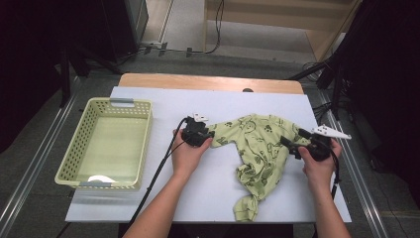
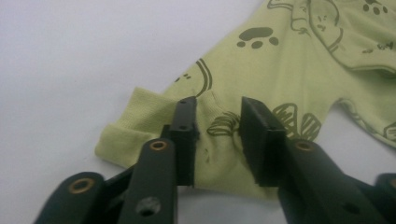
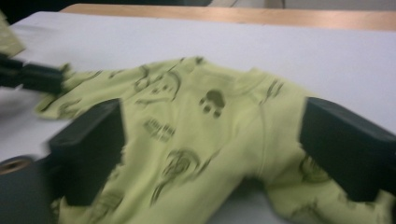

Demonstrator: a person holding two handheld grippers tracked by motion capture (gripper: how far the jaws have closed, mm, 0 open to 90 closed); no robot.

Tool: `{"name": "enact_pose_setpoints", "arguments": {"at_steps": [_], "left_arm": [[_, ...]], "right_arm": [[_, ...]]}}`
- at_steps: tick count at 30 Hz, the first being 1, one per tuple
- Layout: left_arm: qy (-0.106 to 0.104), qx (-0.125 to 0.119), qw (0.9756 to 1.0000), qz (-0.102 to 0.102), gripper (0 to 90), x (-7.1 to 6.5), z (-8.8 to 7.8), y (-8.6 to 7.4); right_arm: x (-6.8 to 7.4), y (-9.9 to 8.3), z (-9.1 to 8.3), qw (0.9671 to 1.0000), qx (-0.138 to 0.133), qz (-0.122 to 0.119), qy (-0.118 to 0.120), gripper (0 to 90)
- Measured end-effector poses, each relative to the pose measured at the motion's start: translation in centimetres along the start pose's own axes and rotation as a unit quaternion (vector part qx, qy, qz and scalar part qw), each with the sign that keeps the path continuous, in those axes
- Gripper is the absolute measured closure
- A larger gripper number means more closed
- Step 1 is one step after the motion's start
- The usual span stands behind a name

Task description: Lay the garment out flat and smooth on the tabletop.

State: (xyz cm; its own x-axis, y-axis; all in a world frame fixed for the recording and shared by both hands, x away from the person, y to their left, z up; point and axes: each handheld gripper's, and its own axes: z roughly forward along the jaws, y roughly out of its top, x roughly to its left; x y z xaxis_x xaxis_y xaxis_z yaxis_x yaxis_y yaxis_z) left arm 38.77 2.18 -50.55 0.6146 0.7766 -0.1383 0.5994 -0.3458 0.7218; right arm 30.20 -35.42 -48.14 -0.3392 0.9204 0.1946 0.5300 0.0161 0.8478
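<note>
Sleeve cuff first: my left gripper [image 2: 217, 140] has its jaws astride the cuff of the green printed baby garment [image 1: 257, 148], which lies rumpled on the white table [image 1: 223, 198] right of the empty basket [image 1: 106, 144]. A fold of cloth sits between the pads; they look to be pinching it, though a gap shows, so I won't swear to it. My right gripper [image 3: 210, 154] hovers with jaws wide over the opposite shoulder, placed to take the other side so I can spread it flat.
</note>
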Motion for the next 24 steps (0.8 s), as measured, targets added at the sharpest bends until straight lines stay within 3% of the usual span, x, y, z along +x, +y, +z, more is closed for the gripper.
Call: {"name": "enact_pose_setpoints", "arguments": {"at_steps": [6,10,14,16,21,24], "left_arm": [[-0.016,-0.003,0.9998,-0.011,84.6,0.6,-0.4,-0.3],[-0.016,-0.014,0.9997,-0.009,87.3,0.9,-0.8,-0.4],[-0.021,-0.03,0.9993,-0.008,88.2,1.3,-1.2,-0.4],[-0.021,-0.035,0.9992,-0.006,89.0,1.3,-1.3,-0.3],[-0.028,-0.033,0.999,-0.007,89.3,1.4,-1.2,-0.4],[-0.03,-0.034,0.999,-0.006,89.5,1.3,-1.1,-0.4]], "right_arm": [[-0.7,2.8,3.9,0.9982,0.048,-0.025,-0.023,28.2],[-2.0,3.1,6.7,0.9959,0.082,-0.016,-0.035,43.9],[-3.2,3.8,8.5,0.9932,0.095,-0.019,-0.064,46.6],[-3.6,4.2,9.4,0.9932,0.099,-0.018,-0.058,46.2],[-4.5,4.4,11.5,0.9893,0.134,0.016,-0.055,44.5],[-4.2,4.0,12.5,0.9867,0.153,-0.002,-0.056,44.7]]}}
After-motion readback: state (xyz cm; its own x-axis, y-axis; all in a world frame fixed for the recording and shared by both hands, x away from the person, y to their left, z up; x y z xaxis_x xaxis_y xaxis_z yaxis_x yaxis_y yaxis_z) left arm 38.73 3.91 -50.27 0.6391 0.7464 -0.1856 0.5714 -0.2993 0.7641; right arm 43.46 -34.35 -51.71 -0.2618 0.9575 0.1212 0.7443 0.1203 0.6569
